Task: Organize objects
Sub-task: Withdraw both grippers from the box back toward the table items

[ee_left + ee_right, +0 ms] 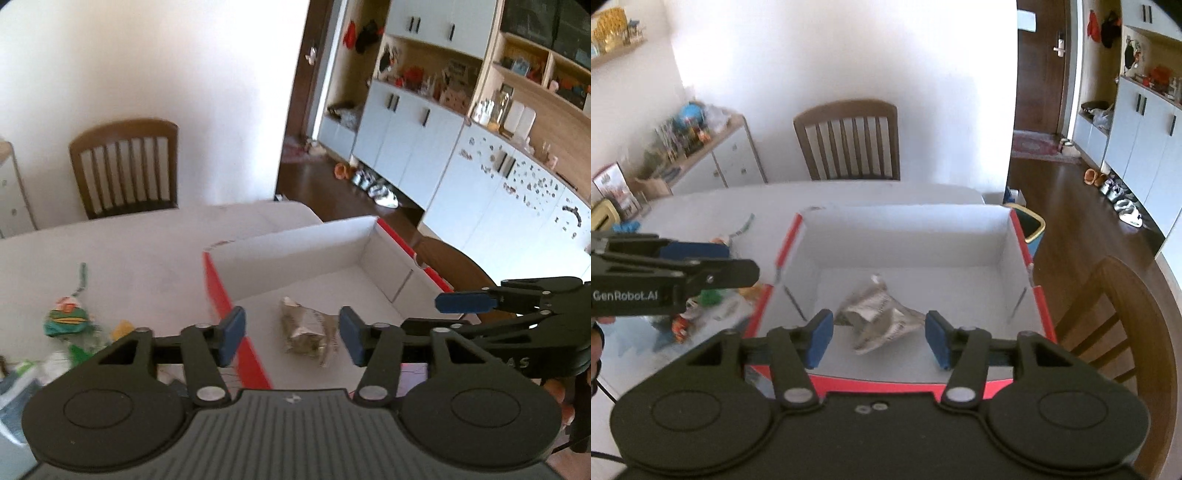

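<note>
One crumpled wrapper lies alone inside the single red-edged box by the tabletop's right edge. Both the left gripper and the right gripper hang above it, jaws apart and empty. A heap of colourful packets sits near the left edge.

Home dining room: table with wooden chair beyond the jaws; cabinets, cluttered shelves, shoes on floor.

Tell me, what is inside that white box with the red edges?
Inside the box lies one crumpled silvery wrapper on the white floor. Nothing else shows. The near strip of the floor is hidden behind the hand-held gripper, so that part cannot be checked.
</note>
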`<state>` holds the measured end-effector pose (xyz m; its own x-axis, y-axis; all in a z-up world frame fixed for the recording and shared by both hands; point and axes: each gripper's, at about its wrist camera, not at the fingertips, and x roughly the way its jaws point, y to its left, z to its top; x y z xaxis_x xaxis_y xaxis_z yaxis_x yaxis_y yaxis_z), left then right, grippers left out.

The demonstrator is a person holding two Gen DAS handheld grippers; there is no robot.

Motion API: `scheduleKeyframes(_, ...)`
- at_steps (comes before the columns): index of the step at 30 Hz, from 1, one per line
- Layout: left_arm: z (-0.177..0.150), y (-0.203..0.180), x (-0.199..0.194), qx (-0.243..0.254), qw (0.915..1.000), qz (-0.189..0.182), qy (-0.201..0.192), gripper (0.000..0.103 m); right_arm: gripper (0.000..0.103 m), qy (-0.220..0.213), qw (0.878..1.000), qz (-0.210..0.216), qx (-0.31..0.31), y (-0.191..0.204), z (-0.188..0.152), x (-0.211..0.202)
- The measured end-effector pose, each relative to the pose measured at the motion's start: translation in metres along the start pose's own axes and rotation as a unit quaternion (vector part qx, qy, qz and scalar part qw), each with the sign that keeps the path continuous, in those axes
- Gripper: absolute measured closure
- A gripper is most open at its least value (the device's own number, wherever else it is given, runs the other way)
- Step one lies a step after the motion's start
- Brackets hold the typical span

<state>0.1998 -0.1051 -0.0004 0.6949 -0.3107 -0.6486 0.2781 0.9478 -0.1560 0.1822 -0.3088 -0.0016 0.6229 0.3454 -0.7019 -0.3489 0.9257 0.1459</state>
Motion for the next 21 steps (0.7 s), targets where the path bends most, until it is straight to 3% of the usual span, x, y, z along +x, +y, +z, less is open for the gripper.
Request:
scheduleKeyframes(3,-0.008,0.015,-0.018,-0.008,0.9999,0.000,-0.010,0.042,0.038,-0.013,1.000,0.006,0.005,0.016,-0.003,-0.007)
scheduleKeyframes(8,-0.024,0.037,-0.051,-0.005,0.9990,0.018,-0.040,0.028,0.035,-0.026,1.000,0.014,0.004,0.046,-0.011,-0.015)
scheduleKeyframes(10,-0.030,0.046,-0.062,-0.005,0.9985,0.025,-0.048,0.020,0.023,-0.032,0.999,0.017,0.005,0.058,-0.014,-0.017)
scheduleKeyframes(17,-0.047,0.077,-0.088,-0.003,0.9975,0.045,-0.055,0.017,0.014,-0.053,0.998,0.030,0.014,0.102,-0.023,-0.022)
scheduleKeyframes(19,-0.051,0.088,-0.093,-0.008,0.9973,0.049,-0.054,0.010,0.009,-0.057,0.998,0.028,0.014,0.114,-0.024,-0.022)
scheduleKeyframes(21,-0.055,0.098,-0.098,-0.011,0.9968,0.052,-0.059,0.009,0.008,-0.059,0.998,0.028,0.014,0.125,-0.025,-0.021)
